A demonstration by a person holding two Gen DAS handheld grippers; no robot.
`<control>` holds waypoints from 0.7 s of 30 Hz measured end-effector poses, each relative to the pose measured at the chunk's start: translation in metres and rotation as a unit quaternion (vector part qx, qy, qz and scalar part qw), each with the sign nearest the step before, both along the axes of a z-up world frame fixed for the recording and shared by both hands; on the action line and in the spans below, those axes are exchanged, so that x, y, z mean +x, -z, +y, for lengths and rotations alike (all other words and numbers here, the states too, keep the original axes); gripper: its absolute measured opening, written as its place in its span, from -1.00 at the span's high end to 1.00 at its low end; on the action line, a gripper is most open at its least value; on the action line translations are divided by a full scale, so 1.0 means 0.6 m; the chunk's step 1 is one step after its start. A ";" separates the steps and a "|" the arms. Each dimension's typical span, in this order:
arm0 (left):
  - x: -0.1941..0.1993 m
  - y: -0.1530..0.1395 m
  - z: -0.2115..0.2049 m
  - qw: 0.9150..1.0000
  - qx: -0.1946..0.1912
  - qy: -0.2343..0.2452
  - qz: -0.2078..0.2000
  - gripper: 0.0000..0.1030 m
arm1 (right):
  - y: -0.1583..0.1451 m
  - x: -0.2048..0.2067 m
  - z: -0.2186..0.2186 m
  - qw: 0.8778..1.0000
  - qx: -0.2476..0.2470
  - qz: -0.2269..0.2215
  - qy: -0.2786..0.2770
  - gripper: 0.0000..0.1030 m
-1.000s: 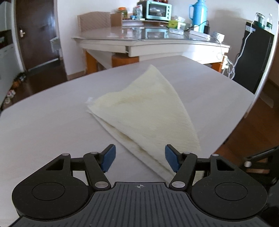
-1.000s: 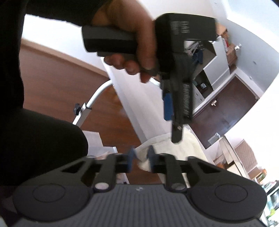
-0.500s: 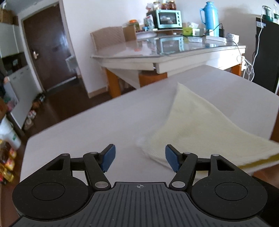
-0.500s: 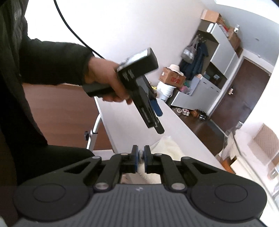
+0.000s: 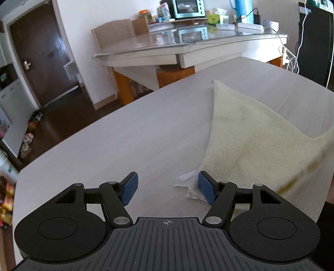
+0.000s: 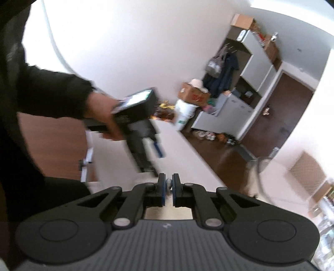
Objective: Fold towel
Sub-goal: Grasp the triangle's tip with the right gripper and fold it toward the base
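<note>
A cream towel (image 5: 250,141) lies on the white table (image 5: 135,146), and its right side is lifted off the surface toward the frame edge. My left gripper (image 5: 167,187) hovers low over the table with its jaws opening. The towel's near corner with a white label (image 5: 187,183) rests just inside the right pad, and nothing is pinched. In the right wrist view my right gripper (image 6: 169,185) is shut on a bit of the towel (image 6: 167,212), raised above the table. The left gripper (image 6: 152,158) shows there blurred, in a person's hand (image 6: 104,116).
Beyond the white table stands a glass-topped table (image 5: 187,50) with a toaster oven (image 5: 185,8), a blue flask (image 5: 242,8) and cables. A black cabinet (image 5: 313,41) is at the right, a dark door (image 5: 41,52) at the left. Boxes and a bucket (image 6: 183,112) sit on the floor.
The left view has swung left, so the towel now sits at the right. The right gripper closed on the towel's edge and rose, lifting that side off the table.
</note>
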State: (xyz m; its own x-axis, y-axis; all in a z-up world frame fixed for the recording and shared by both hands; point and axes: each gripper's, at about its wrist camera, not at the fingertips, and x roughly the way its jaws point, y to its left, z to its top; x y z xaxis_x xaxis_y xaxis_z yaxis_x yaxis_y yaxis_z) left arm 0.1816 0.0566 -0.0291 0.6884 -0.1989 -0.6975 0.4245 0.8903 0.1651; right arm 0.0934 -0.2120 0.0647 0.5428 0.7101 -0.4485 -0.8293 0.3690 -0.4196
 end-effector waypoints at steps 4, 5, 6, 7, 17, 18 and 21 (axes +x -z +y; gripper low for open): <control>0.007 -0.013 0.017 0.999 -0.025 -0.031 -0.012 -0.35 | -0.005 0.088 -0.003 1.000 0.013 -0.003 0.026 0.87; 0.007 -0.019 0.024 0.998 -0.033 -0.047 -0.024 -0.35 | -0.005 0.112 -0.003 0.999 0.015 -0.001 0.033 0.87; 0.006 -0.025 0.031 0.997 -0.037 -0.059 -0.036 -0.35 | 0.000 0.133 -0.004 0.999 0.016 0.003 0.038 0.87; 0.004 -0.030 0.035 0.996 -0.035 -0.067 -0.046 -0.35 | 0.006 0.156 -0.005 0.999 0.017 0.009 0.044 0.87; -0.019 -0.027 0.010 0.997 -0.039 -0.046 -0.056 -0.37 | 0.127 0.337 0.013 0.992 -0.012 0.095 0.079 0.87; -0.018 -0.024 0.004 0.997 -0.038 -0.042 -0.055 -0.37 | 0.142 0.348 0.015 0.991 -0.015 0.104 0.084 0.87; -0.015 -0.008 -0.015 0.998 -0.033 -0.035 -0.046 -0.37 | 0.173 0.368 0.016 0.988 -0.023 0.121 0.092 0.87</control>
